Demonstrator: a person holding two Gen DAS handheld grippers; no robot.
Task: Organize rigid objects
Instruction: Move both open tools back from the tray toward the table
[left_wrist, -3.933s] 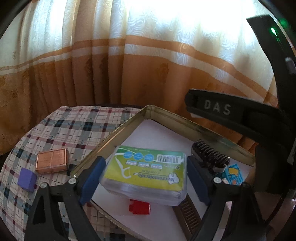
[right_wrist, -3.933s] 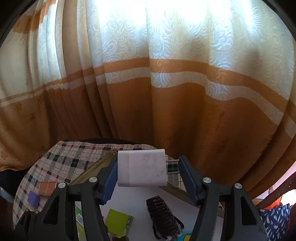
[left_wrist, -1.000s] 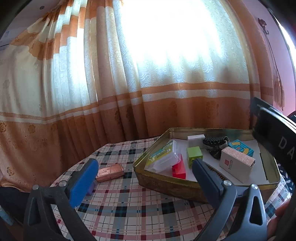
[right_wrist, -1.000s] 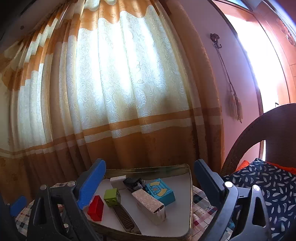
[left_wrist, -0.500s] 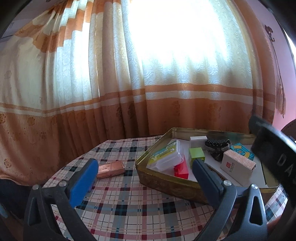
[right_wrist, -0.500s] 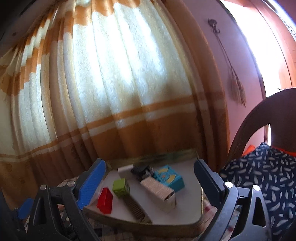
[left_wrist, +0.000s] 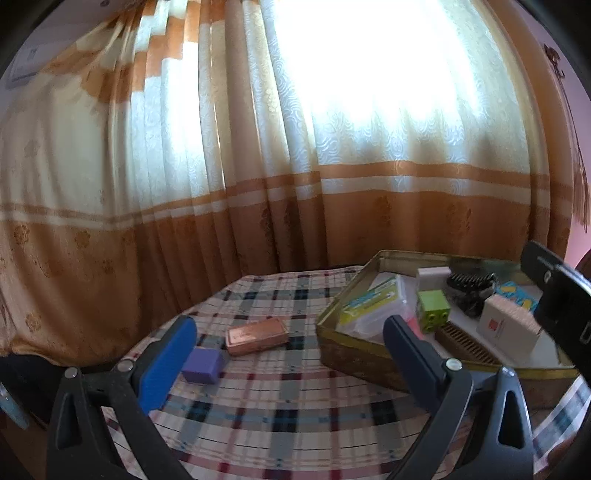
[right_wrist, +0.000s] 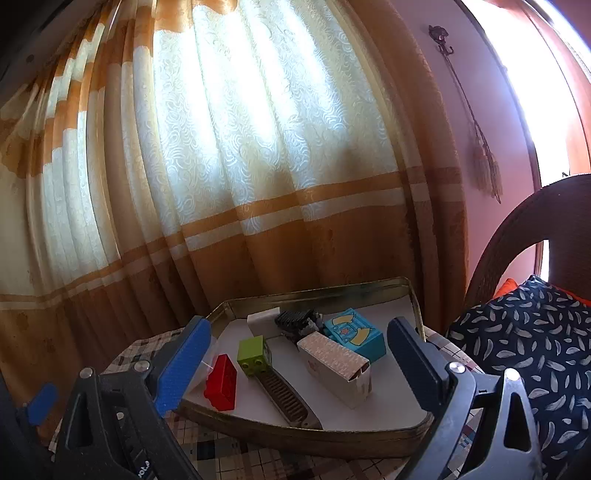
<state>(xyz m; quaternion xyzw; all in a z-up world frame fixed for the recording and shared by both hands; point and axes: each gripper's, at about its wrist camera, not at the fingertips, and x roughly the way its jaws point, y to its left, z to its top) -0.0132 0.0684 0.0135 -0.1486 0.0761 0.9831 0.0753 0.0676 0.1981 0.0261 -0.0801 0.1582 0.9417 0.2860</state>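
Both sets of tongs are spread wide with nothing between them, so neither one is carrying anything right now. The left tongs (left_wrist: 288, 347) hang low over the checked-cloth table (left_wrist: 295, 406), and the right tongs (right_wrist: 299, 354) hover just in front of the shallow gold metal tray (right_wrist: 321, 439).

Closest to the left tongs are the two stragglers on the cloth: a small purple block (left_wrist: 204, 366) right next to the blue pad, and just past it a flat copper-coloured tin (left_wrist: 256, 336). They sit near each other, and both are outside the tray.

Then the tray itself, which looks pretty well loaded. At the near end there's a red toy brick (right_wrist: 221, 382), a lime green stud brick (right_wrist: 254, 355), a dark ridged comb-like bar (right_wrist: 286, 393) and a white and pink cardboard box (right_wrist: 334, 369). Further back sit a blue picture block (right_wrist: 354, 334), a black toothed hair clip (right_wrist: 295, 320) and a white rectangular block (right_wrist: 261, 320). On the left view there's also a clear plastic case with a yellow-green label (left_wrist: 373, 306) leaning along the tray's left wall.

My take: most of the job is done, eight things are in. What's left is those two pieces on the cloth, and the left tongs look best placed for the purple one first.
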